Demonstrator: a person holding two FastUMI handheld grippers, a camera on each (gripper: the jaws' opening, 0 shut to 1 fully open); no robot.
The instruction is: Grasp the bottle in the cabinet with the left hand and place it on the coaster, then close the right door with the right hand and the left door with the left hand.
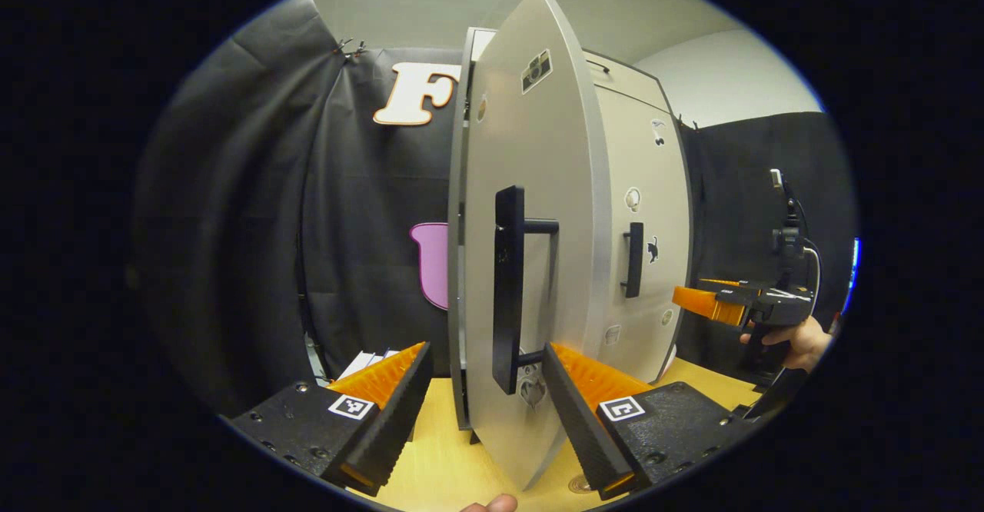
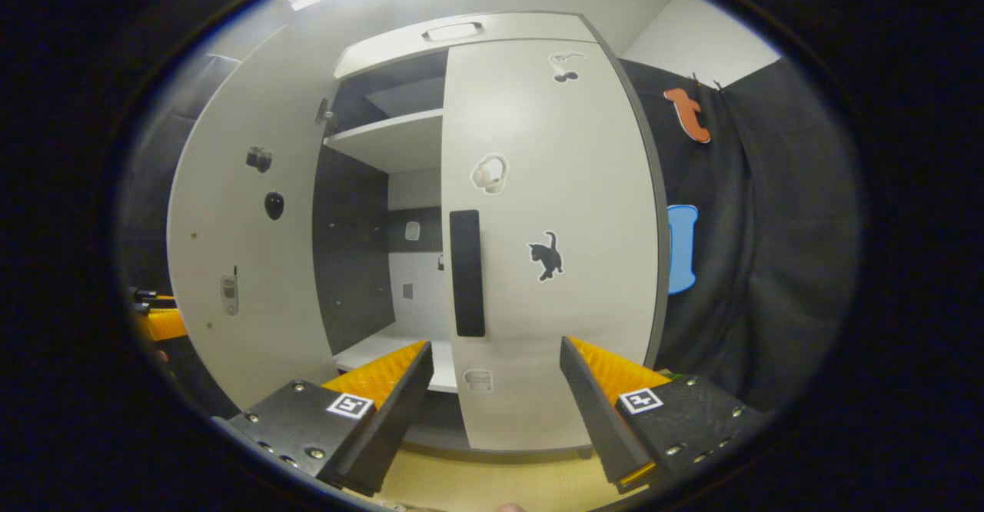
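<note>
left door (image 1: 538, 212): stood partly open, edge-on to the left gripper (image 1: 484, 412), so its handle (image 1: 509, 289) could be pushed.
left gripper: fingers spread, gripping nothing; handle between them, just ahead (contact unclear).
right door (image 2: 550, 243): looked shut, flush on the cabinet (image 2: 400, 143).
right gripper (image 2: 492, 412): fingers apart, empty, near that door's handle (image 2: 467, 274).
bottle, coaster: could not tell where.

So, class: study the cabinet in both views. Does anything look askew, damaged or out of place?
Nothing looks damaged or spilled. The left door stands ajar, while the right door sits shut. The left gripper is open around the left door's handle.
</note>
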